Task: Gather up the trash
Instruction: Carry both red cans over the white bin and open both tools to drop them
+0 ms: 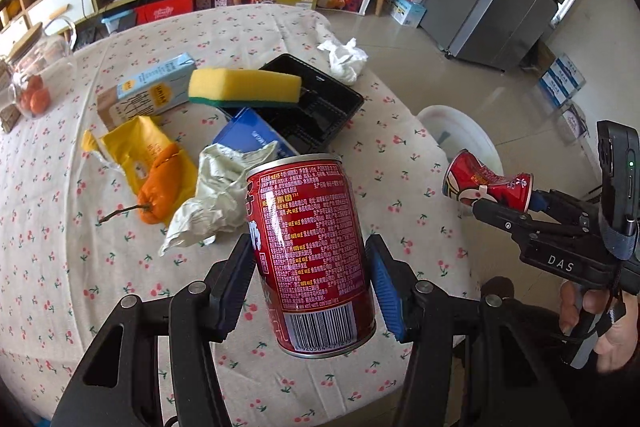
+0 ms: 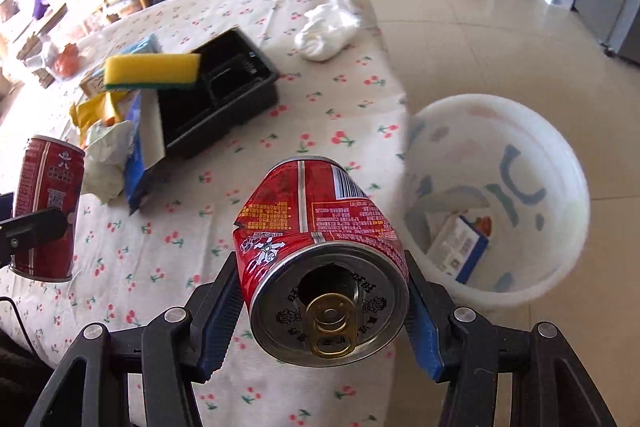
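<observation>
My left gripper [image 1: 312, 279] is shut on an intact red drink can [image 1: 308, 251], held upright above the cherry-print tablecloth [image 1: 60, 247]; the same can shows at the left of the right wrist view [image 2: 46, 203]. My right gripper [image 2: 320, 287] is shut on a crushed red can [image 2: 316, 239], its pull-tab end facing the camera, held over the table's right edge. That crushed can and the right gripper also show in the left wrist view [image 1: 488, 185]. A white plastic bin [image 2: 560, 155] stands on the floor right of the table, with a small carton [image 2: 460, 247] inside.
On the table lie a yellow sponge [image 1: 244, 87], a black tray [image 1: 320, 107], a blue packet [image 1: 256, 137], crumpled paper [image 1: 216, 195], a yellow wrapper [image 1: 136, 143], an orange pepper [image 1: 164, 183], a carton [image 1: 148, 91], a white tissue [image 1: 346, 57] and a glass jar [image 1: 36, 75].
</observation>
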Motion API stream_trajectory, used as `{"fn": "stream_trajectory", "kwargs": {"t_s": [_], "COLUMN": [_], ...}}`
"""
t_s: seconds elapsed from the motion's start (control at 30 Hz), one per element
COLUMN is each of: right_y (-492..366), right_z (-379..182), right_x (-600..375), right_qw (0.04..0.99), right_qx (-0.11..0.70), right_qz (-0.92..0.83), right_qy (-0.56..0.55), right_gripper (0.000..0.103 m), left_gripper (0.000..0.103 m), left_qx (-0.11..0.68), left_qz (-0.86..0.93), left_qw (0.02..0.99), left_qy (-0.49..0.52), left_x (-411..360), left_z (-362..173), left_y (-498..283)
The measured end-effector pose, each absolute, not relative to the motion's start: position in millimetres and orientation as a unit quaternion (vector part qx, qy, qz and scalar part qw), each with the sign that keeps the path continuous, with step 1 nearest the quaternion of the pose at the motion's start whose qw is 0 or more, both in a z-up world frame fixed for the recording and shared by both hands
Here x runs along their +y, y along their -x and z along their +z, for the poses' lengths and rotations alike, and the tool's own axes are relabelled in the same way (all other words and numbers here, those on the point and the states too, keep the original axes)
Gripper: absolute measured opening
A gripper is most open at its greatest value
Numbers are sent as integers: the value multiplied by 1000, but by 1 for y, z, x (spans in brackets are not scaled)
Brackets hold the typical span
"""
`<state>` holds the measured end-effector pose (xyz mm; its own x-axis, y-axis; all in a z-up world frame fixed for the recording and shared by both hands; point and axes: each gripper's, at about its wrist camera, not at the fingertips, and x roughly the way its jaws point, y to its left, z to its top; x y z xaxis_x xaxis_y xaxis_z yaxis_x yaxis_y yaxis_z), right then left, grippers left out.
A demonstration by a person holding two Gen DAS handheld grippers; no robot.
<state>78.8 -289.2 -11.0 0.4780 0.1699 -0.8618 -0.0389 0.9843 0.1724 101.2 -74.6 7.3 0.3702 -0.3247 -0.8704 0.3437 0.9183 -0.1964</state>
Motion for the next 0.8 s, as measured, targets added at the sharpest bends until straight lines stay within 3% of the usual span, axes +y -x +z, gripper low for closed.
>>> {"fn": "stream_trajectory", "kwargs": {"t_s": [0.63,0.8], "right_y": [-86,-74], "right_z": [-46,-36], "right_x": [-413,-424], "right_qw": [828,831], "right_qx": [534,525], "right_qz": [-55,-66], "right_qy": [-162,-172], "right_gripper": [64,75], "left_gripper": [59,59], "left_qx": [525,525], "left_qz": [-277,-289], "left_qw": [805,800], "left_qy": [-5,2], "left_x": [-194,-215], "left_z": [-20,-25], "left_y": [-139,-147]}}
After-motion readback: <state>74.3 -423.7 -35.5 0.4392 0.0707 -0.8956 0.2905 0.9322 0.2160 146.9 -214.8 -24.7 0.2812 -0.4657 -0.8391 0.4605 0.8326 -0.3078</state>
